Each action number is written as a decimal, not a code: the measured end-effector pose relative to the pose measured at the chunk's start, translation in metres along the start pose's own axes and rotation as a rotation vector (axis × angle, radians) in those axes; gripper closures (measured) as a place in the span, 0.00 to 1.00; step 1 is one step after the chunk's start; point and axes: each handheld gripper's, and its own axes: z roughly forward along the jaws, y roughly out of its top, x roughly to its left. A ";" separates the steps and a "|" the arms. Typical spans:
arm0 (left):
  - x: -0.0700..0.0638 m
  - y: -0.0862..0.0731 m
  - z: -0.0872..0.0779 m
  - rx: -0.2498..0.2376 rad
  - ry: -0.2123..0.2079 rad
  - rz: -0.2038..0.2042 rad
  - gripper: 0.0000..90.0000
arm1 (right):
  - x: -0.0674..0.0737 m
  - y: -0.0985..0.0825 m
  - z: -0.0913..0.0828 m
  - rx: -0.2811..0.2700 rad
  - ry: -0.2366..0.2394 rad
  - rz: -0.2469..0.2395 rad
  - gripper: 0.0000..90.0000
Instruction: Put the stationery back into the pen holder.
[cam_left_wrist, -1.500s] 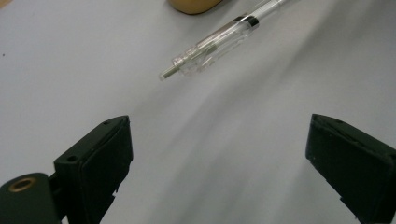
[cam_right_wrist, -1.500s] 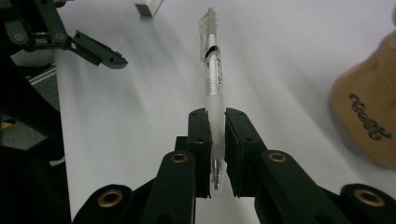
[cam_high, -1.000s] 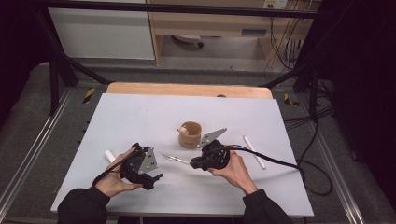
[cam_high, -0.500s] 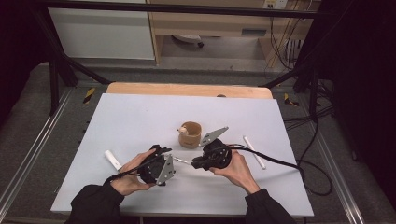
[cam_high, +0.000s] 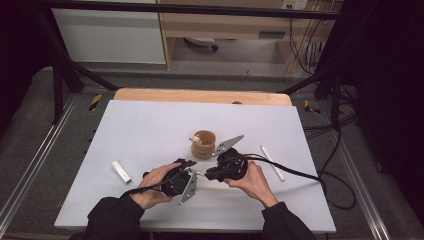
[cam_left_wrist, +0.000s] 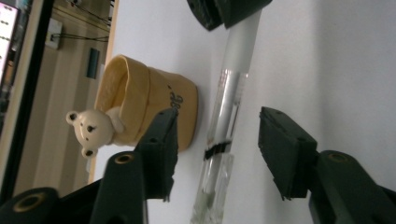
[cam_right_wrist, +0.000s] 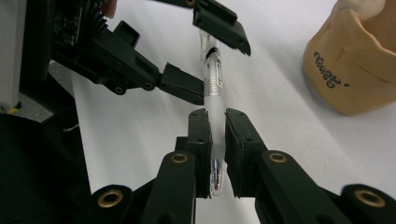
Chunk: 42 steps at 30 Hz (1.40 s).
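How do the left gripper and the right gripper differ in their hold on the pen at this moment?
The right gripper is shut on the pen, pads pressing its frosted barrel; the left gripper has just been closing, and its pads stand apart from the pen on both sides. The right gripper holds the barrel's end; the left gripper straddles the clear capped end. Both have black jaws and face each other along the pen.

In the high view the pen (cam_high: 200, 173) is a small pale sliver between the two hands, its details too small to tell. In the left hand-held gripper view its transparent lower end (cam_left_wrist: 211, 196) runs off the bottom edge. The right hand-held gripper (cam_right_wrist: 216, 140) covers the pen's middle with its pads. The lettering on the tan cup (cam_right_wrist: 355, 70) is cut off and unreadable.
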 end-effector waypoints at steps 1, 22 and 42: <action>0.000 0.001 0.001 0.000 0.008 0.013 0.58 | 0.000 0.000 0.000 -0.003 -0.001 0.000 0.90; -0.005 0.014 0.007 -0.022 0.049 0.129 0.86 | 0.000 0.000 -0.001 -0.006 -0.026 0.012 0.90; 0.000 0.006 0.003 0.024 0.051 0.084 0.88 | -0.002 -0.001 -0.013 -0.075 -0.040 0.037 0.76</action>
